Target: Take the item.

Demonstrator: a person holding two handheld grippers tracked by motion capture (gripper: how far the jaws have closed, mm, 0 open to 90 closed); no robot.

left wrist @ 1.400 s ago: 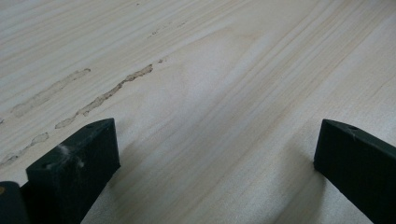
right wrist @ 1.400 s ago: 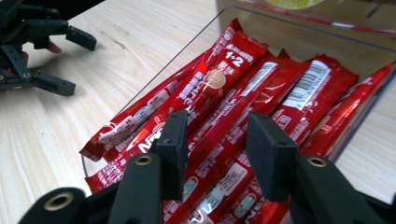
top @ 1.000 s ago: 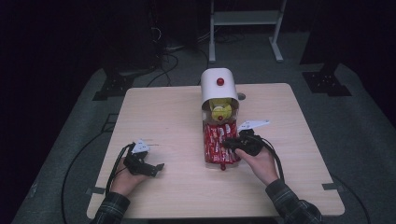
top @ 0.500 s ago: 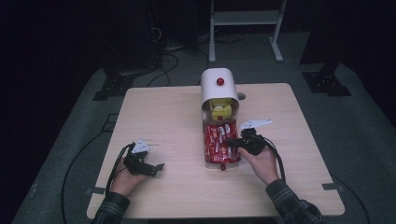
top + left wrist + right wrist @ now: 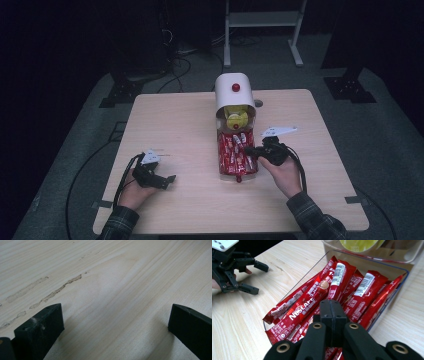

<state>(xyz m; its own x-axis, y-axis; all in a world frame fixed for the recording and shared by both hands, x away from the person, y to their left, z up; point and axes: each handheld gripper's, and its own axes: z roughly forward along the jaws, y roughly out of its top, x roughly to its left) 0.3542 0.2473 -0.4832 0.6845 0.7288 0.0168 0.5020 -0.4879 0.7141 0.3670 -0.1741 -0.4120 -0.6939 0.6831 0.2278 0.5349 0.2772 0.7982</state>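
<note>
A clear tray [image 5: 405, 272] holds several red Nescafe sachets [image 5: 312, 302] at the table's middle. My right gripper [image 5: 331, 305] hangs just above the sachets with its jaws pressed together, and I see nothing between them. From above, the right gripper [image 5: 250, 150] points left over the sachets [image 5: 234, 159]. My left gripper [image 5: 169, 180] rests on the bare wood near the front left, open. Its own view has the left gripper [image 5: 115, 322] wide open over plain table. The left gripper [image 5: 258, 277] also appears far off beyond the tray.
A white dome-topped dispenser [image 5: 233, 95] with a red knob [image 5: 235, 87] stands behind the tray, with a yellow object [image 5: 236, 119] in its clear lower part. The wooden table [image 5: 320, 150] stands on grey carpet. Cables trail from both grippers.
</note>
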